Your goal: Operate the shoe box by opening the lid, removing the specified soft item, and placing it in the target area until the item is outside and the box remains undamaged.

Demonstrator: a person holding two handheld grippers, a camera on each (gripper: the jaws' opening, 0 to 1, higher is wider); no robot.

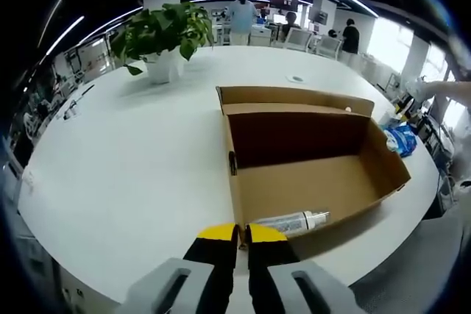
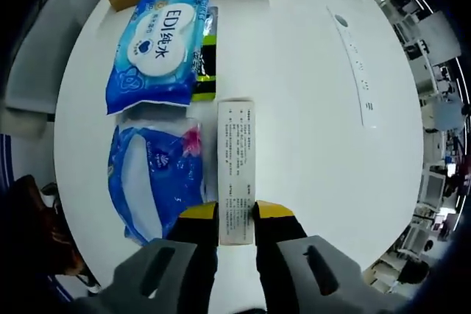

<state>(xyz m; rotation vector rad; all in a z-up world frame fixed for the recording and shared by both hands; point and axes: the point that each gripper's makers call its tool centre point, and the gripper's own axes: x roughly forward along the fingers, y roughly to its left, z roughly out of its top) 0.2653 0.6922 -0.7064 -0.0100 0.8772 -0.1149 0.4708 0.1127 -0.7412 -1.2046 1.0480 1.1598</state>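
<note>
The shoe box (image 1: 309,163) lies open on the white table (image 1: 132,159) in the left gripper view, its lid (image 1: 294,98) folded back on the far side; a bottle (image 1: 292,221) rests on the floor of the box against the near wall, just beyond the left gripper (image 1: 241,234), whose yellow-tipped jaws stand together with nothing between them; a potted plant (image 1: 163,38) sits well beyond the box, and people stand at desks far off.

In the right gripper view the right gripper (image 2: 236,212) has its jaws clamped on the near end of a slim carton (image 2: 236,170), one jaw on each long side; the carton's long axis runs straight ahead, in line with the jaws. Just left of the carton lie two soft packs on the table: a wet-wipe pack (image 2: 156,49) farther off, and a clear blue pouch (image 2: 156,170) beside the left jaw; a dark sachet (image 2: 206,60) peeks out between the wipe pack and the carton; a corner of the cardboard box shows at the top edge.

Which item the task names cannot be told from here; the soft packs already lie outside the box. If the carton is being set down, it looks close to the table, and the right hand alone governs it; a release along its length beside the pouch seems to be what remains.
</note>
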